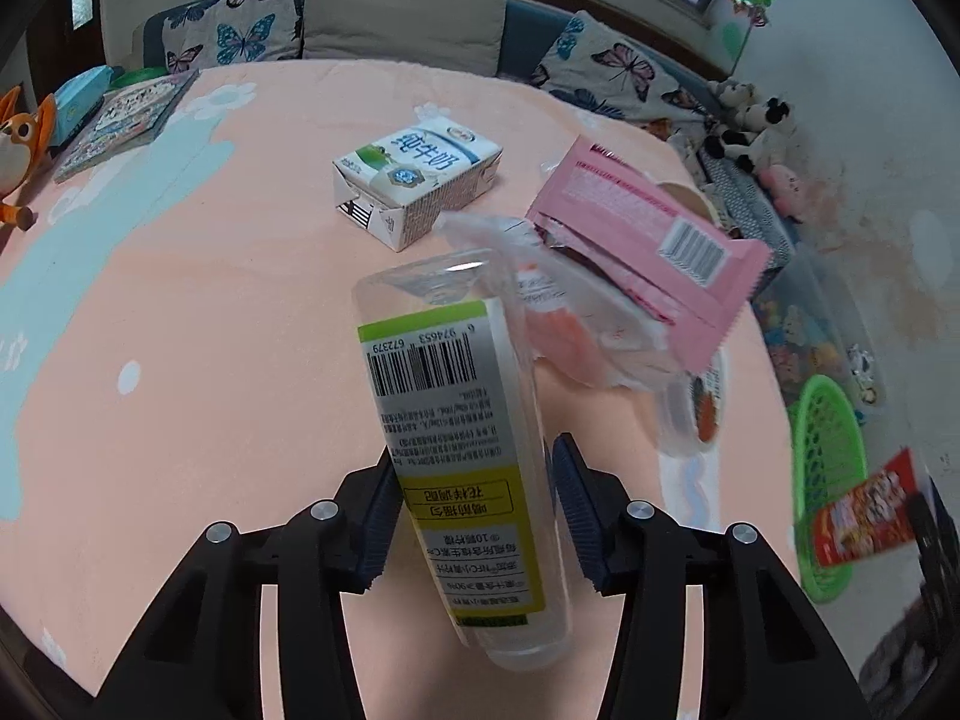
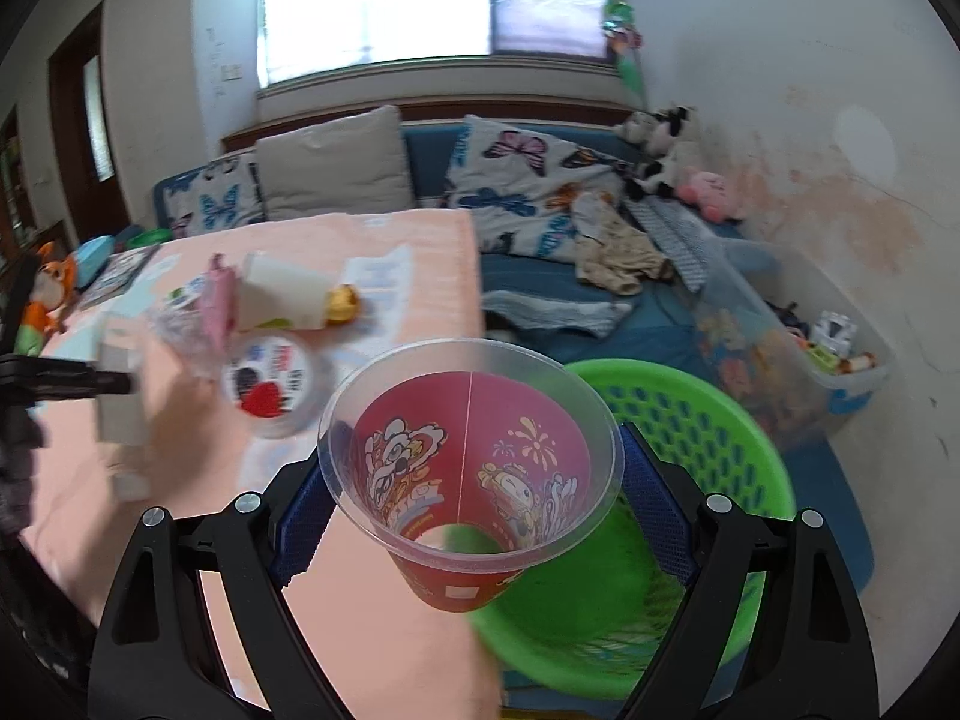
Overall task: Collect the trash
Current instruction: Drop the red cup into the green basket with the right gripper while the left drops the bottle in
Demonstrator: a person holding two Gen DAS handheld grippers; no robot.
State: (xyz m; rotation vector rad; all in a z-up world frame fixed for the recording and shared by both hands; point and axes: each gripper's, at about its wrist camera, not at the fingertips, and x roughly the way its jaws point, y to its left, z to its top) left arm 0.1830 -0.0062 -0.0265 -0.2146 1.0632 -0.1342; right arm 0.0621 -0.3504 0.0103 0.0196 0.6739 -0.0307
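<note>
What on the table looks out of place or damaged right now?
The milk carton lies on its side with its end flaps pulled open. The pink wrapper is torn and leans on a crumpled clear bag. No spill shows.

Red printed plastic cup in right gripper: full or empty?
Empty: the red printed plastic cup shows bare inner walls and clear bottom, green perforated basket visible through it.
</note>
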